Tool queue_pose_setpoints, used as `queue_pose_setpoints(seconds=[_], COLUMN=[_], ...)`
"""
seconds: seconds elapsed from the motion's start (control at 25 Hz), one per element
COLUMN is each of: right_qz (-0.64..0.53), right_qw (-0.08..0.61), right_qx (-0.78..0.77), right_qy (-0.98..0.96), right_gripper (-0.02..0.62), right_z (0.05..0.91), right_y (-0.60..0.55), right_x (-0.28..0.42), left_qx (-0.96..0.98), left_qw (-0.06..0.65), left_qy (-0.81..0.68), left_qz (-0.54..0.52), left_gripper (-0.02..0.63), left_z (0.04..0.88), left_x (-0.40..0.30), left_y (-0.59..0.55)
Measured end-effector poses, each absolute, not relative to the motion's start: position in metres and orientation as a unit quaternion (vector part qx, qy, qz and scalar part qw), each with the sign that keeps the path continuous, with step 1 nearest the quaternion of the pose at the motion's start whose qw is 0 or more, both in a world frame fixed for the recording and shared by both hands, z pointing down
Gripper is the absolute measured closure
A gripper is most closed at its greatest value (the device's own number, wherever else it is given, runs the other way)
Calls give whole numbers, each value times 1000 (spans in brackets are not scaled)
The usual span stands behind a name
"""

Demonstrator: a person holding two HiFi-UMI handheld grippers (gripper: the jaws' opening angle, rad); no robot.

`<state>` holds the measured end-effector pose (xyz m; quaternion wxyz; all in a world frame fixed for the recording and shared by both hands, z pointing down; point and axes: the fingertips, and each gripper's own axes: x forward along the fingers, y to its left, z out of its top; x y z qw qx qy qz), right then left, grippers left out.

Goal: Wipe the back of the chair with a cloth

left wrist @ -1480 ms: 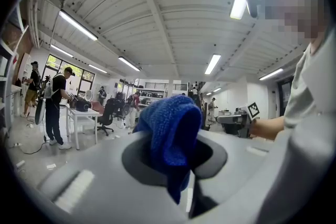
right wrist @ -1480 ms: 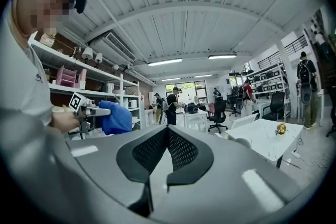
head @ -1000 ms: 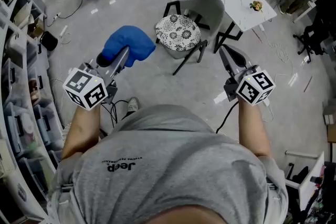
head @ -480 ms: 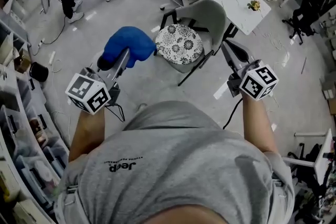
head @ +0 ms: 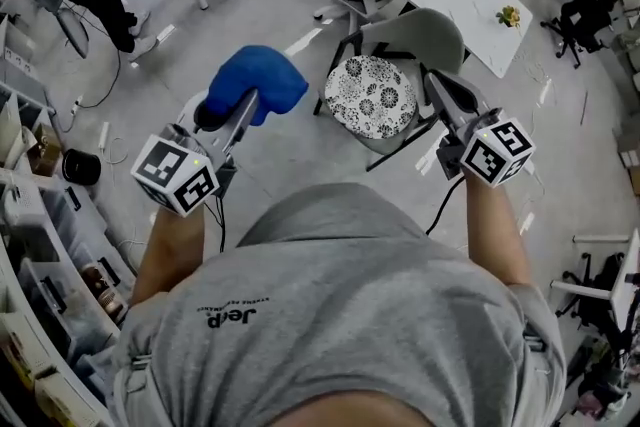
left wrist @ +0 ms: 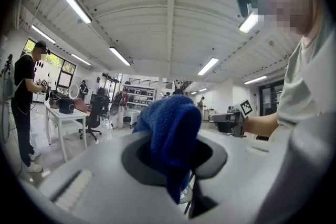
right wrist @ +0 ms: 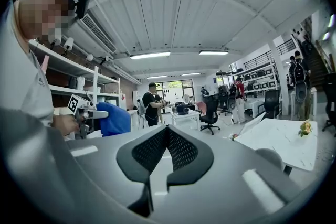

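Right hand-held gripper (right wrist: 167,132), jaws seemingly together

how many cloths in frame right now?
1. The blue cloth is clamped in the left gripper, held up left of the chair. The right gripper is shut on nothing. The cluttered shelves could hide more.

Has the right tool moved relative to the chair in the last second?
Yes. The right tool has moved toward the chair: earlier beside its legs, its tip now overlaps the seat edge.
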<state>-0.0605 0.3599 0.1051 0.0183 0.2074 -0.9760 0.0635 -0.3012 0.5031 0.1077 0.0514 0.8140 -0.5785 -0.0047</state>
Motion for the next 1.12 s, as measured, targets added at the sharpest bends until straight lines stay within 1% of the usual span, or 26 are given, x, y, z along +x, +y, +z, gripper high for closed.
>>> queue_pose_setpoints(seconds=[0.36, 0.68, 0.96, 1.12], right_qz=[76, 93, 93, 118], right_qw=[35, 28, 36, 42], right_qx=[182, 102, 51, 56], right_qy=[-980, -990, -994, -990], right_gripper=[592, 592, 592, 592], right_z=[118, 135, 153, 178], right_y=[286, 150, 25, -1], right_x=[-142, -218, -259, -279], left_qx=[798, 743, 708, 707], left_qw=[89, 99, 144, 183], left_qy=[-596, -662, -691, -683], left_qz=[-6, 12, 14, 27], left_gripper=[480, 480, 480, 480], left_z=[132, 147, 166, 196], left_x=[-369, -408, -420, -428], left_y=[453, 357, 251, 223])
